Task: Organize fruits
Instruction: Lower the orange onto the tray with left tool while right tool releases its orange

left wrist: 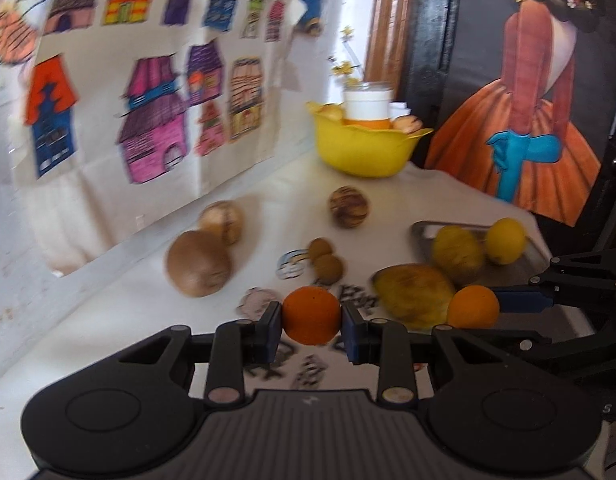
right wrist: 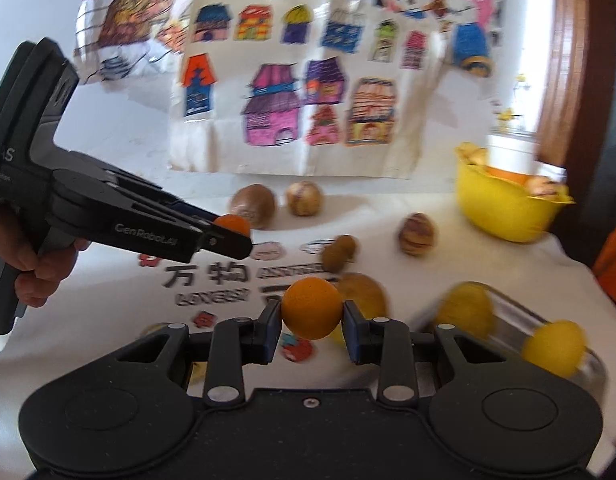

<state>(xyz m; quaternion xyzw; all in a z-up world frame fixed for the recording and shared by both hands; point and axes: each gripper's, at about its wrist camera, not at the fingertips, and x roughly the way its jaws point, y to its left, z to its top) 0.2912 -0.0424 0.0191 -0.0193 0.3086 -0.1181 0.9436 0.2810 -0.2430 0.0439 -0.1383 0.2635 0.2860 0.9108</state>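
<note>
Two claws (left wrist: 312,316) (right wrist: 311,314), each downward-tilted, orange-gripping.

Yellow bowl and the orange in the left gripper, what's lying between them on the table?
In the left wrist view, a striped brown fruit and two small brown fruits lie between the yellow bowl and the orange.

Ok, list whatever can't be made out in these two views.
- Yellow bowl contents: left wrist view, rim and a white jar hide them.
- Metal tray: right wrist view, blurred, its near end behind a yellow fruit.
- Tablecloth print: left wrist view, left gripper and its orange ball cover it.
</note>
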